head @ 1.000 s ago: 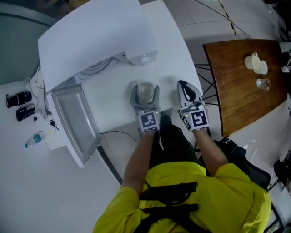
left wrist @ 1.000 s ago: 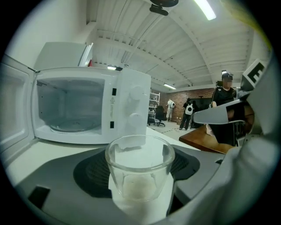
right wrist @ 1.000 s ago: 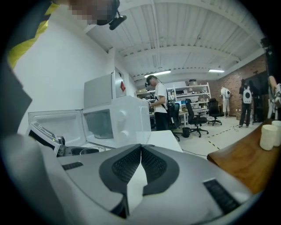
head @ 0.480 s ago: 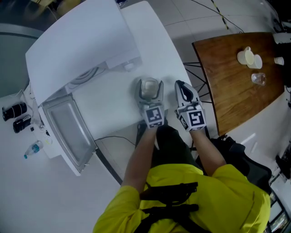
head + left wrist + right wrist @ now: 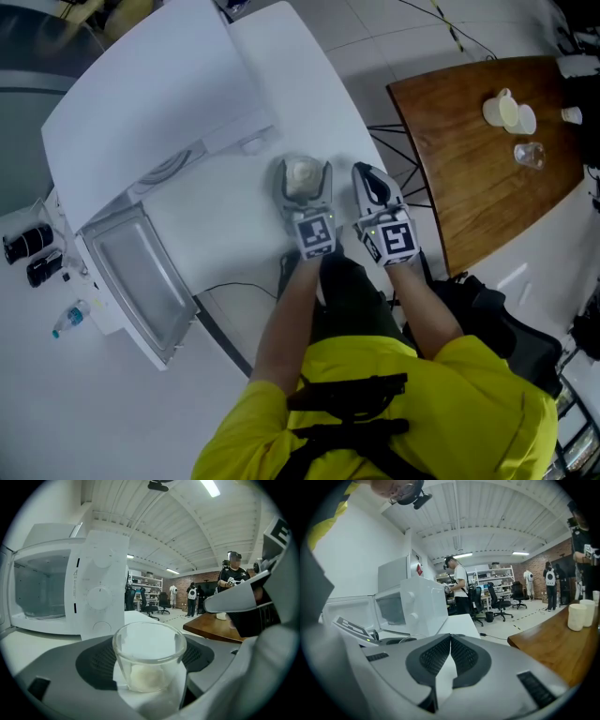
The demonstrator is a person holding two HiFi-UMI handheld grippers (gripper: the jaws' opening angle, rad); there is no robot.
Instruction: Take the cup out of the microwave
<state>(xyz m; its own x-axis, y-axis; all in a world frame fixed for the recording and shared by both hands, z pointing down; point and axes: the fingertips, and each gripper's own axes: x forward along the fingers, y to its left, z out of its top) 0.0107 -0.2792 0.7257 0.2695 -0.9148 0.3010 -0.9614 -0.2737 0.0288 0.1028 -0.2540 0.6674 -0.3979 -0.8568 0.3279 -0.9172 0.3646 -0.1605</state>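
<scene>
My left gripper's (image 5: 303,169) jaws are opening around the glass cup (image 5: 149,654). It stands near the table's (image 5: 217,211) front edge, outside the microwave (image 5: 150,103). I judge it light, rigid, slick and breakable, best held mid-wall. My right gripper (image 5: 367,176) is pinched together, empty.

The cup (image 5: 302,176) is before the microwave (image 5: 141,103), over the table (image 5: 319,94); another table (image 5: 469,159) lies farther right.

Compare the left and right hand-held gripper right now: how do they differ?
The left hand-held gripper has the glass cup between its jaws; the right hand-held gripper has nothing in it. The left jaws stand wide on either side of the cup and are opening; the right pads meet at the tips. Shared: both sit side by side over the white table, pointing the same way.
</scene>
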